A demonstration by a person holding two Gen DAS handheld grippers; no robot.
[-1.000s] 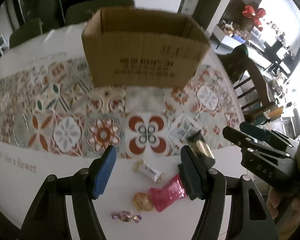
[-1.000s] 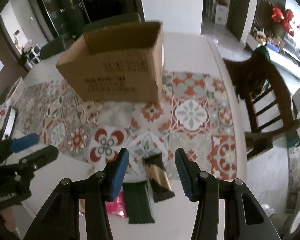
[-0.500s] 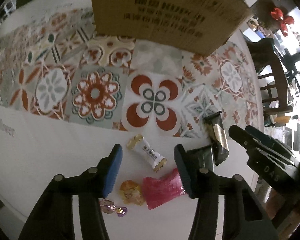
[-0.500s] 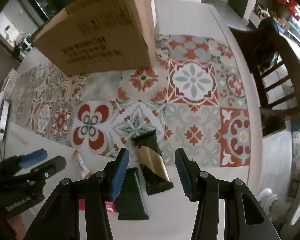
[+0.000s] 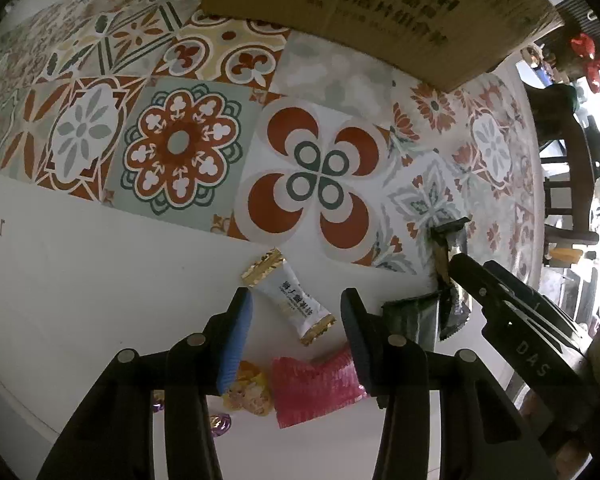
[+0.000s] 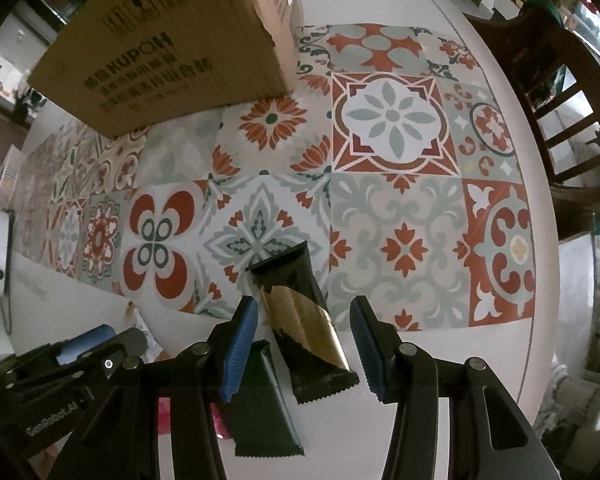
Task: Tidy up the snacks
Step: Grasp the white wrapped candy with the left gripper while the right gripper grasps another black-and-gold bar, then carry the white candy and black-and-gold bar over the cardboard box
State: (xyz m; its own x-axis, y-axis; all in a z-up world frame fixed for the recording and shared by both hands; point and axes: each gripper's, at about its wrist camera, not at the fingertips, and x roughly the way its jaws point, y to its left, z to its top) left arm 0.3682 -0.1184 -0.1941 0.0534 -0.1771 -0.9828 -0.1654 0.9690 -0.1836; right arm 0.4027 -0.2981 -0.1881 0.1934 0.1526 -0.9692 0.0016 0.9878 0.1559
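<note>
A white candy with gold ends [image 5: 290,298] lies on the white table between the open jaws of my left gripper [image 5: 296,312], just above it. A pink packet [image 5: 312,388], a yellow sweet [image 5: 250,394] and a purple sweet [image 5: 220,426] lie below it. A black-and-gold bar [image 6: 300,316] lies between the open jaws of my right gripper [image 6: 302,330]; it also shows in the left wrist view [image 5: 450,276]. A dark green bar [image 6: 260,408] lies to its left. The cardboard box [image 6: 172,48] stands at the back.
A patterned tile mat [image 6: 392,208] covers the table ahead of the snacks. A wooden chair [image 6: 560,92] stands past the table's right edge. A phone-like object [image 6: 2,252] lies at the far left. The table's near edge is close below the snacks.
Both grippers have dropped lower and closer to the table. The left now straddles the white candy, the right the black-and-gold bar. The box has slid toward the top of both views.
</note>
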